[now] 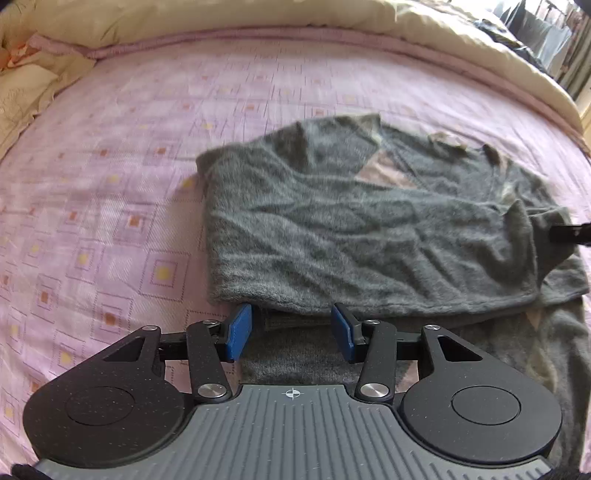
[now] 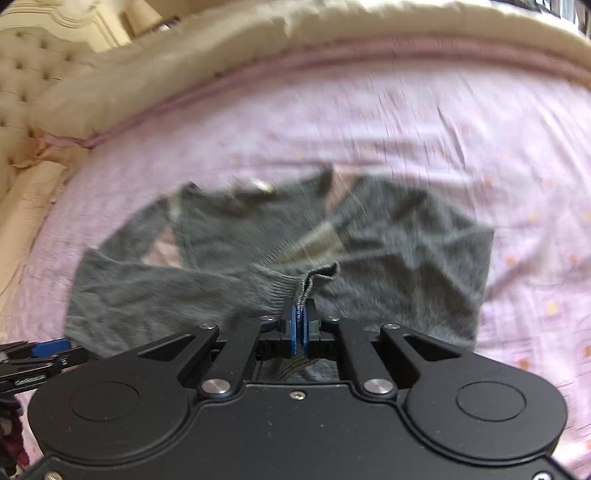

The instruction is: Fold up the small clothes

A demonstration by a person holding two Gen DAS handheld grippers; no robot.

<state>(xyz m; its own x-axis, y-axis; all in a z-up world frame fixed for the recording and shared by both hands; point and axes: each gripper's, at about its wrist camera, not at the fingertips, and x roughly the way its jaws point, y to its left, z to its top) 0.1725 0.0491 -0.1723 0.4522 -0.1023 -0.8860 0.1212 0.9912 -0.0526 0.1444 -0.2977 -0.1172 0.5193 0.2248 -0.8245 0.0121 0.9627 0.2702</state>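
Note:
A small grey knitted sweater [image 1: 351,221] lies on the pink patterned bedsheet [image 1: 110,166], one sleeve laid across its body. My left gripper [image 1: 291,326] is open at the sweater's near hem, its blue pads [image 1: 238,330] on either side of the cloth without clamping it. In the right wrist view the same sweater [image 2: 388,251] is blurred by motion. My right gripper [image 2: 300,321] is shut on the ribbed cuff [image 2: 306,284] of a sleeve, held over the sweater's body. The right gripper's tip shows at the left wrist view's right edge [image 1: 570,232].
A cream quilt [image 1: 221,18] is bunched along the far side of the bed. A tufted cream headboard [image 2: 29,74] stands at the far left. Hanging clothes [image 1: 543,33] show at the top right. The left gripper [image 2: 40,354] appears at the right view's left edge.

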